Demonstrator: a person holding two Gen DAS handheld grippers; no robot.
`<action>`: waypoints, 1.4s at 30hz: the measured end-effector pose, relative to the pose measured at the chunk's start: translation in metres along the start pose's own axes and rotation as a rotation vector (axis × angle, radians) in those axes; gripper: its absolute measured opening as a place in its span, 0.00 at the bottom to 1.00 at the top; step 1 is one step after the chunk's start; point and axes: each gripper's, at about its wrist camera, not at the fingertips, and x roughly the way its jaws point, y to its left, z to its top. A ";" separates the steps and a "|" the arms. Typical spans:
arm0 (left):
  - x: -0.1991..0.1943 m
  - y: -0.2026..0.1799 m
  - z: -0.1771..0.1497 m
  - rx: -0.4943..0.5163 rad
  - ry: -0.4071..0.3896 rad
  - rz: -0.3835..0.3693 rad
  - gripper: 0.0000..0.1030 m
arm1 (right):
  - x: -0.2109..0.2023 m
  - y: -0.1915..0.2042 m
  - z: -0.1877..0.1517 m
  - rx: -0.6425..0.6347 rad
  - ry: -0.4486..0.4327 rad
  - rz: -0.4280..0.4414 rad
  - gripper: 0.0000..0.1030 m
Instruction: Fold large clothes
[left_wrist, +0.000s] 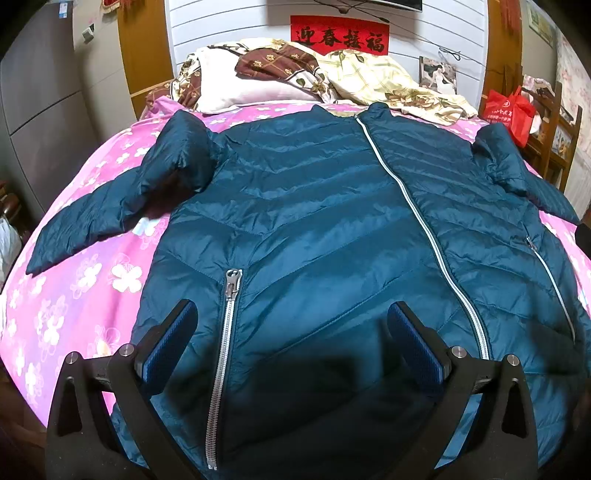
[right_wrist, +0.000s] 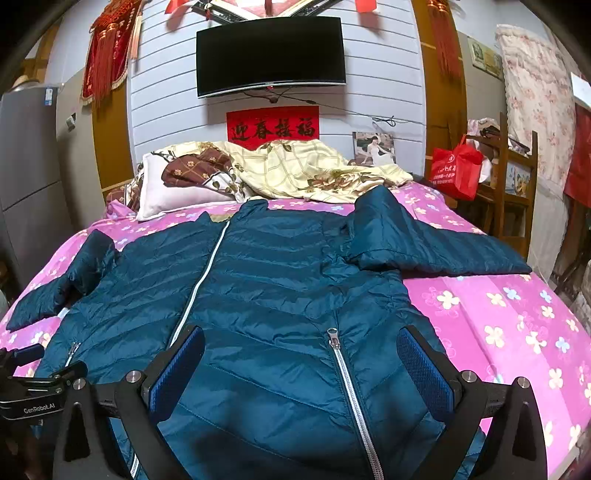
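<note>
While the jacket (left_wrist: 314, 229) lay flat on the bed (left_wrist: 74, 295), both the left gripper (left_wrist: 291, 332) and right gripper (right_wrist: 301, 354) hovered wide apart, empty; only the right view showed the TV (right_wrist: 271, 55).

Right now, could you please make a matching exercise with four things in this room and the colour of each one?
Things:
1. jacket
2. bed sheet
3. bag
4. television

Colours:
A. red
B. black
C. dark teal blue
D. pink with flowers

Pairs: 1-C, 2-D, 3-A, 4-B
</note>
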 end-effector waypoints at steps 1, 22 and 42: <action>0.000 0.000 0.000 0.000 0.000 0.001 1.00 | 0.000 0.000 0.000 0.001 0.000 0.001 1.00; -0.002 -0.001 0.000 -0.012 -0.002 -0.065 1.00 | -0.001 0.002 0.000 -0.001 -0.001 0.002 1.00; -0.014 -0.007 0.002 -0.017 -0.027 -0.172 1.00 | 0.000 0.003 0.000 -0.003 0.001 0.002 1.00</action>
